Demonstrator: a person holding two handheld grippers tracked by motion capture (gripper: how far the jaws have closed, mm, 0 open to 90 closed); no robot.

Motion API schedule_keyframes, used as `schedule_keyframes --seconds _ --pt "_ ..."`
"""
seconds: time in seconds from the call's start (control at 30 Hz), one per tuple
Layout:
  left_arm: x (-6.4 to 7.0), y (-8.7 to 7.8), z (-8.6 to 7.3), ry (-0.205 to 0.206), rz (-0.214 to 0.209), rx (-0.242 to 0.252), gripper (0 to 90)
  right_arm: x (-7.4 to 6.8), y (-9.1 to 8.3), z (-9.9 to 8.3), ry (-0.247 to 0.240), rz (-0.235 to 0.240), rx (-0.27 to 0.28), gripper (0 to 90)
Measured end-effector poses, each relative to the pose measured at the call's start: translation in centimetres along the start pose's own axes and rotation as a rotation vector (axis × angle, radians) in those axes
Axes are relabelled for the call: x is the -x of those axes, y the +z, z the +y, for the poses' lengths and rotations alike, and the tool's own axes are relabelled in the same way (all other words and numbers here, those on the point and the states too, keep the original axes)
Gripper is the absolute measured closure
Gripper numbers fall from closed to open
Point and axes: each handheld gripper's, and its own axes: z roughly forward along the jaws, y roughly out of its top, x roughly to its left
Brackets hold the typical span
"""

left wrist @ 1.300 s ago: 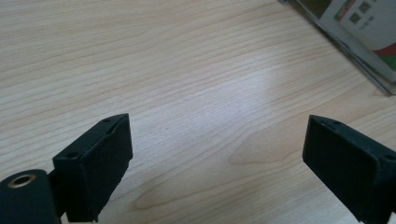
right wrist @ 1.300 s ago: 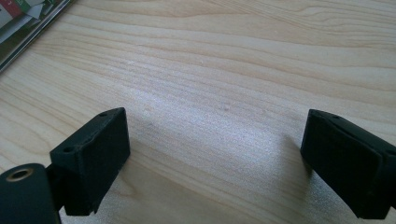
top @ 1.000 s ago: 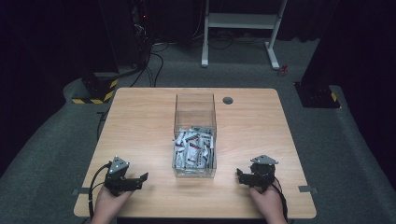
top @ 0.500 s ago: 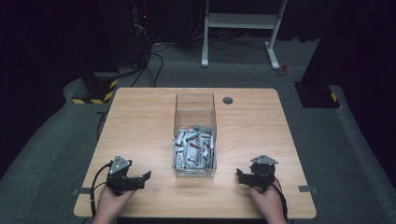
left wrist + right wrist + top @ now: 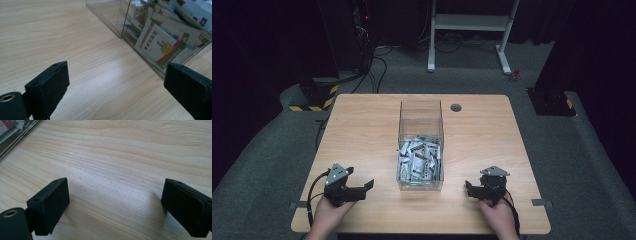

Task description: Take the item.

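1. In the left gripper view the two black jaws stand wide apart with nothing between them, only bare wood of the table [image 5: 62,45]
2. The left gripper [image 5: 362,188] is released; in the high view it sits near the front left corner of the table, held by the person's left hand [image 5: 328,212], and its jaws point to the right, toward the box
3. In the right gripper view the two black jaws are also spread wide and hold nothing; below them is the plain wooden surface
4. The right gripper [image 5: 469,188] is released too; in the high view it rests near the front right part of the table in the right hand [image 5: 497,215], with the jaws turned to the left, toward the box
5. Between the two grippers, in the middle of the table, stands a clear plastic box [image 5: 420,112]; it is apart from both grippers
6. Inside the box lie many small packets [image 5: 418,161], white with red and green print, piled in the near half; the far half looks empty
7. In the left gripper view the box corner [image 5: 125,25] is just ahead of the right jaw, and one packet [image 5: 162,46] with a yellow and red picture leans against the wall
8. A dark round hole [image 5: 456,107] is in the table behind the box
9. Around the table is grey carpet [image 5: 272,165], and black cables [image 5: 372,70] lie on the floor at the back
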Motion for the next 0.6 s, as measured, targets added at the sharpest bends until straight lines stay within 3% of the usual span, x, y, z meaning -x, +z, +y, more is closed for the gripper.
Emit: schedule_keyframes --seconds 0.1,0.47,0.6 --pt "0.4 0.3 0.2 -0.001 0.020 -0.004 6.7 0.0 0.0 0.0 0.000 0.000 0.000 8.0" --pt "1.1 0.4 0.9 -0.013 0.007 0.050 8.5 0.0 0.0 0.0 0.000 0.000 0.000 8.0" --pt "1.4 0.5 1.3 -0.009 -0.004 0.049 9.0 0.0 0.0 0.0 -0.008 0.002 0.003 8.1"
